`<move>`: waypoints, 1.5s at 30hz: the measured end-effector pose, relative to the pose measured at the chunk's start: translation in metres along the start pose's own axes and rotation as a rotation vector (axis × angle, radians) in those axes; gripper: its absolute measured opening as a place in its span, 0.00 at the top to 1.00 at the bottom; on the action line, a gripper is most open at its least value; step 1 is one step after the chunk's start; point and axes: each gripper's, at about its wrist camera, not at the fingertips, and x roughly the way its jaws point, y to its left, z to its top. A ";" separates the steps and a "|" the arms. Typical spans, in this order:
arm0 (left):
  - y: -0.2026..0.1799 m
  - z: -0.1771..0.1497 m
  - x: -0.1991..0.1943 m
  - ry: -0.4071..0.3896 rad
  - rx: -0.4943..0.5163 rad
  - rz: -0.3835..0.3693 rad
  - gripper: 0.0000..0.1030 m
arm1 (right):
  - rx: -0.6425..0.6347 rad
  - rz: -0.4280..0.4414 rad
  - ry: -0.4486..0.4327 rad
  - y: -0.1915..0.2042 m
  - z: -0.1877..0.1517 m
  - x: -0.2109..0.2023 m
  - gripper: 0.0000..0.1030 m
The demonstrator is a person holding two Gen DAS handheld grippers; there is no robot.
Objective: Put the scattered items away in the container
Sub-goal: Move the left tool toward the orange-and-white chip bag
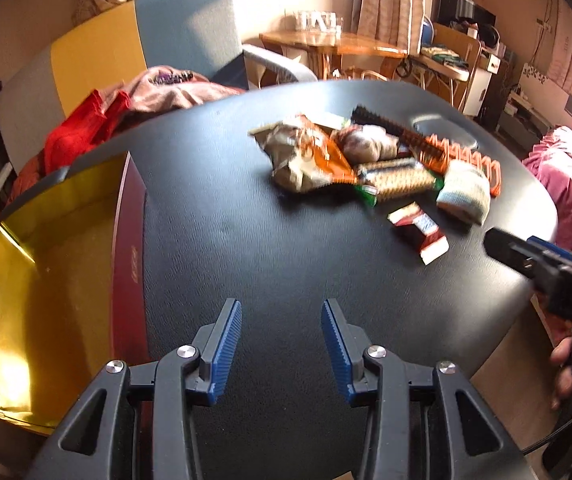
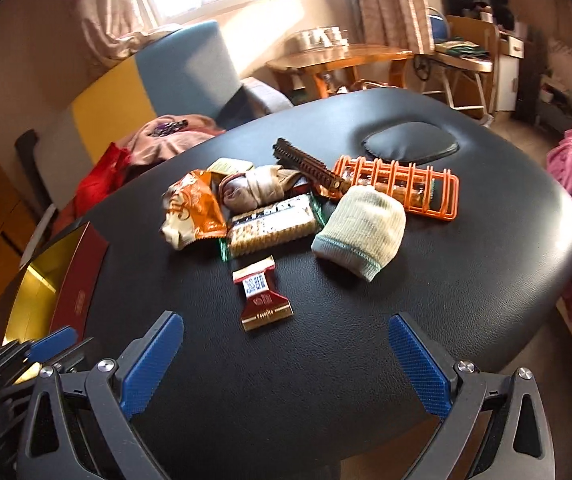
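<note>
Both grippers, left [image 1: 281, 344] and right [image 2: 286, 364], spread wide, empty; candy [image 2: 263, 298] just beyond right; box [image 1: 45, 280] left of it.

Warm window glare, blurred fisheye edges

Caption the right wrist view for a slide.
Open right gripper hovering over a black padded table, facing a small red-and-gold candy wrapper and a pale rolled sock.
</note>
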 end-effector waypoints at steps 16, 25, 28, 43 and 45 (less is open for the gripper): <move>0.006 -0.020 0.032 0.043 0.013 -0.104 0.57 | -0.061 0.458 0.160 0.054 0.113 0.090 0.00; 0.007 -0.022 0.038 0.015 0.013 -0.157 0.38 | -0.230 0.430 0.261 0.125 0.175 0.178 0.00; 0.008 -0.020 0.039 0.009 0.008 -0.172 0.36 | -0.308 0.455 0.353 0.138 0.171 0.199 0.00; 0.005 -0.028 0.029 0.020 0.063 -0.140 0.36 | -0.334 0.717 0.457 0.107 0.136 0.134 0.00; 0.007 -0.025 0.028 0.035 0.054 -0.137 0.36 | -0.253 0.705 0.399 0.080 0.137 0.115 0.00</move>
